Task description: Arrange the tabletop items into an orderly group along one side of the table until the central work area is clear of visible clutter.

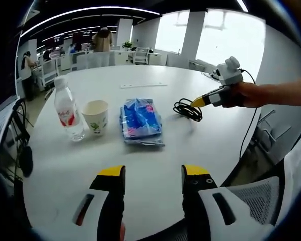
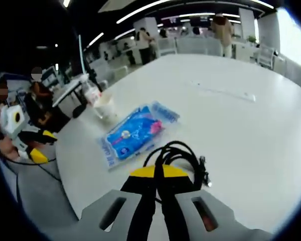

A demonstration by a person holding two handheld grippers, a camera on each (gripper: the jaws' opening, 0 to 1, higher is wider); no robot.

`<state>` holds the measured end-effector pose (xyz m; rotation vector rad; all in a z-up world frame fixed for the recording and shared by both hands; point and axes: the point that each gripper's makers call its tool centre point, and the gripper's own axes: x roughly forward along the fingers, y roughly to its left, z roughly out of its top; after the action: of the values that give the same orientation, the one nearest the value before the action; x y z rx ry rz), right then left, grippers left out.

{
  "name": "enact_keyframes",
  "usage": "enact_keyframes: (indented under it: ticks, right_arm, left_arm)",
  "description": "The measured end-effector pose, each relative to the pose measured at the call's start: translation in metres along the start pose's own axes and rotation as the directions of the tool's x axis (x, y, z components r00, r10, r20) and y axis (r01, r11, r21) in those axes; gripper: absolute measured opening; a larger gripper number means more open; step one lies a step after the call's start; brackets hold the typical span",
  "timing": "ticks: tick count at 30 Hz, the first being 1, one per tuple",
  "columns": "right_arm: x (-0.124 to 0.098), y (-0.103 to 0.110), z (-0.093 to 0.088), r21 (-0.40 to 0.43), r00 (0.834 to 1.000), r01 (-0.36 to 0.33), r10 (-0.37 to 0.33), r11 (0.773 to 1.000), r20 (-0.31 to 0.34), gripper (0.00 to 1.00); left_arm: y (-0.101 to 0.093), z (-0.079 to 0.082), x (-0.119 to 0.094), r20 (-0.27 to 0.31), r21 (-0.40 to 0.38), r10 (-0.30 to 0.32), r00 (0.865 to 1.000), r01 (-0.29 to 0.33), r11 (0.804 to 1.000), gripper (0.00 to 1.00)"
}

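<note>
So the left gripper [image 1: 153,173] is wide open w/ nothing between the jaws, yellow tips hovering over bare table [image 1: 190,135] near the edge closest to the cam. The right gripper [image 2: 158,173] is the opposite: jaws pinched together on the black cable [image 2: 183,153], which is coiled up in a loose bundle right at the yellow tips. In the left gripper view you can see that same gripper coming in from the right, held in a hand [image 1: 243,94], tip down on the cable [image 1: 187,109], so it's lying on the table toward the right side. Rest of the stuff sits in a rough row in the left gripper view: water bottle [image 1: 67,108] furthest left, standing upright, white cap, red and white label, but the writing's too small to read. Just beside it is a paper cup [image 1: 96,115], upright, some green print on the side, can't make out what it says. Then a small gap and a blue packet [image 1: 140,121] lying flat, w/ pink and white print on it, text not legible either. Cable is a bit apart from the packet on its right. In the right gripper view the packet [image 2: 135,135] is just past the cable, and the cup [image 2: 104,106] and bottle [image 2: 92,90] are further back near the table edge. There's also a thin white strip [image 1: 143,85] lying flat further out on the table, well apart from everything else.
</note>
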<state>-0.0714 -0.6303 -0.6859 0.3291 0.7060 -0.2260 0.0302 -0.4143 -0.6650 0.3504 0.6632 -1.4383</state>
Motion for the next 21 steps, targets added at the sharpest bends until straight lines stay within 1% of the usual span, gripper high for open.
enact_keyframes:
  ticks: [6, 12, 16, 21]
  right_arm:
    - [-0.007, -0.001, -0.011, 0.010, 1.000, 0.007, -0.007, 1.000, -0.004, 0.00]
    - [-0.010, 0.001, -0.016, 0.008, 1.000, 0.010, -0.009, 1.000, -0.013, 0.00]
    - [-0.010, 0.006, -0.021, 0.007, 1.000, 0.001, -0.001, 1.000, -0.020, 0.00]
    - [-0.008, 0.018, -0.032, 0.000, 0.999, -0.017, 0.017, 1.000, -0.036, 0.00]
  left_arm:
    - [0.000, 0.000, 0.001, -0.005, 0.005, -0.002, 1.000, 0.003, 1.000, 0.44]
    - [0.001, 0.000, 0.002, -0.010, 0.008, -0.004, 1.000, 0.004, 1.000, 0.44]
    - [0.002, 0.000, 0.002, -0.011, 0.011, -0.002, 1.000, 0.002, 1.000, 0.44]
    - [0.003, 0.002, 0.003, -0.011, 0.014, -0.002, 1.000, 0.002, 1.000, 0.44]
